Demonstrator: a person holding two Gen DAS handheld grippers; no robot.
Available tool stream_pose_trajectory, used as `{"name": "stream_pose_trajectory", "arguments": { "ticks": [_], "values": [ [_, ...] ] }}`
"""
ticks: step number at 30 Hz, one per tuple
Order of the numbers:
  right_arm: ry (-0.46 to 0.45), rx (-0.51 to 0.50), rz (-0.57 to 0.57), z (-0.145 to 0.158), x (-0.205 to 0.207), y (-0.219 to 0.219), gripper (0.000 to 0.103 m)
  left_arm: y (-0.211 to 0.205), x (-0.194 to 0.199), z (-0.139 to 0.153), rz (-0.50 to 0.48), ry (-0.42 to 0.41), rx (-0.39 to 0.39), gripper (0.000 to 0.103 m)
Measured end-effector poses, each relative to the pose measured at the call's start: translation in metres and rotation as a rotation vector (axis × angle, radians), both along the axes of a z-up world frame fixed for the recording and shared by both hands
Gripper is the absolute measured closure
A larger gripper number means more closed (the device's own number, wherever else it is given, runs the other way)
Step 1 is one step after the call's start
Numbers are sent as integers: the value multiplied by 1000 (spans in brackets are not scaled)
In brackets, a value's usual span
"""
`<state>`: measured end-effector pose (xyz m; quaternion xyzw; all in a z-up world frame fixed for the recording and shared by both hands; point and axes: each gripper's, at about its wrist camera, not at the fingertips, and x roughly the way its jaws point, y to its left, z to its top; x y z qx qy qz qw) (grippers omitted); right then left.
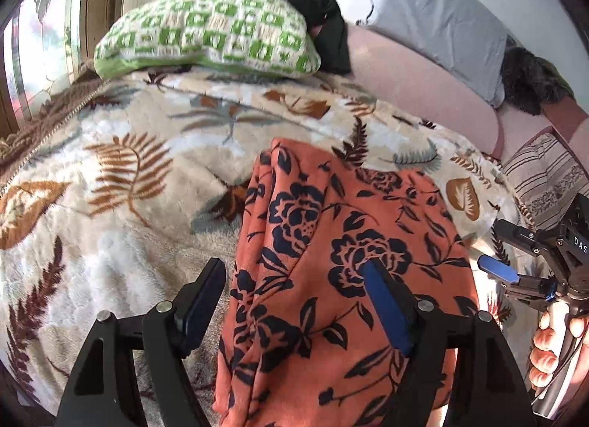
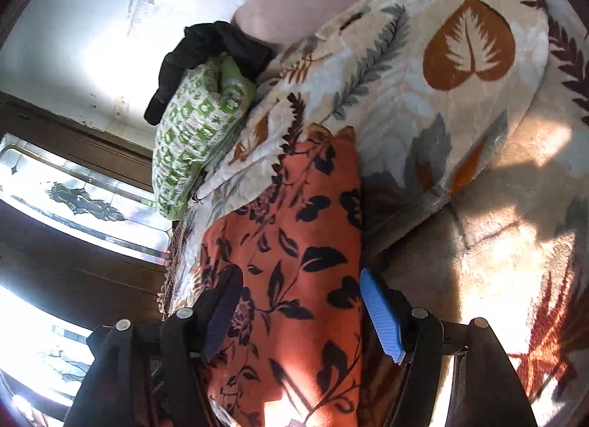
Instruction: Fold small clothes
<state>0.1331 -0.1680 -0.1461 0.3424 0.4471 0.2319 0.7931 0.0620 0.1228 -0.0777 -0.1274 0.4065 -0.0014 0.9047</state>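
On the leaf-print blanket lies the orange floral garment, folded into a long strip. Left tongs gape wide above its near end, gripping nothing; right tongs spread wide too, straddling the cloth, empty.

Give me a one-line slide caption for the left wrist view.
Left gripper, jaws open, over an orange flowered garment on a leaf-print blanket; right gripper at the garment's edge.
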Motion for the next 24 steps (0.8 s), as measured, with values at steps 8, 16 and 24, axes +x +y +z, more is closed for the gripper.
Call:
{"name": "stream_pose_trajectory", "arguments": {
  "ticks": [8, 16, 24],
  "values": [
    [73, 52, 187, -24, -41, 42, 27, 12, -10, -49, 71, 197, -6, 28],
    [-8, 76, 212, 5, -69, 44, 26, 18, -23, -35, 95, 167, 27, 28],
    [75, 53, 210, -17, -79, 50, 23, 23, -29, -27, 104, 152, 48, 28]
  ]
}}
